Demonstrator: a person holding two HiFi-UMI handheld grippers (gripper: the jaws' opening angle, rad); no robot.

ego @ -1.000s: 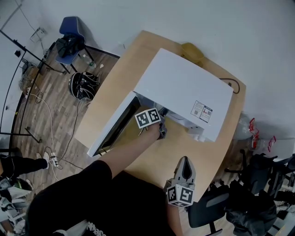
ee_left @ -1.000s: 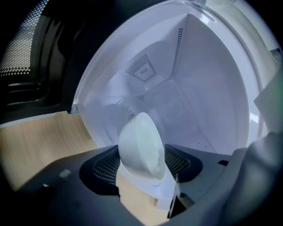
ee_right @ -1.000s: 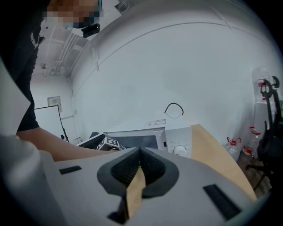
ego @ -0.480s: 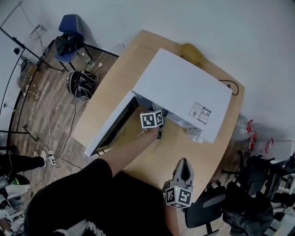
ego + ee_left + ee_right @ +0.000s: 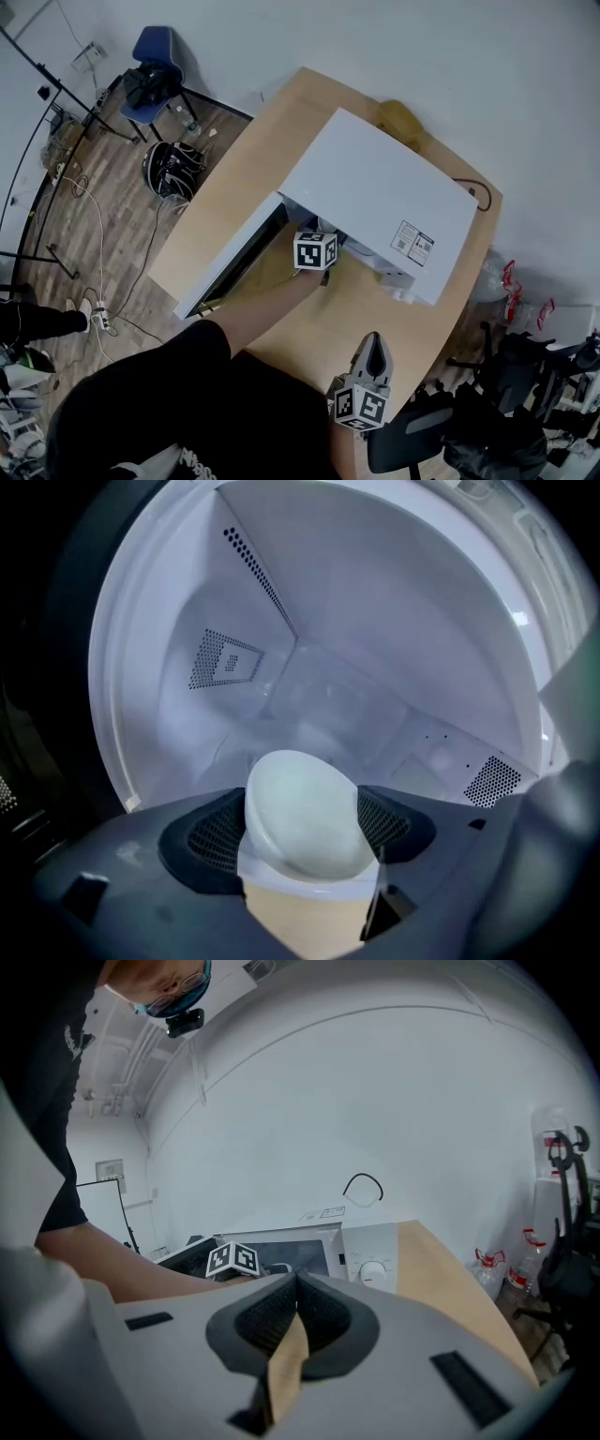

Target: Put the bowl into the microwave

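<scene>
White bowl in microwave betw. L tongs, newly wider apart, prob. loose; R tongs together.

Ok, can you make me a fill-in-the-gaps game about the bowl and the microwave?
1. The microwave has its door ___.
2. The bowl is ___ in colour.
3. The microwave sits on a ___ table.
4. The right tool has its jaws ___.
Missing words: open, white, wooden, shut.
</scene>
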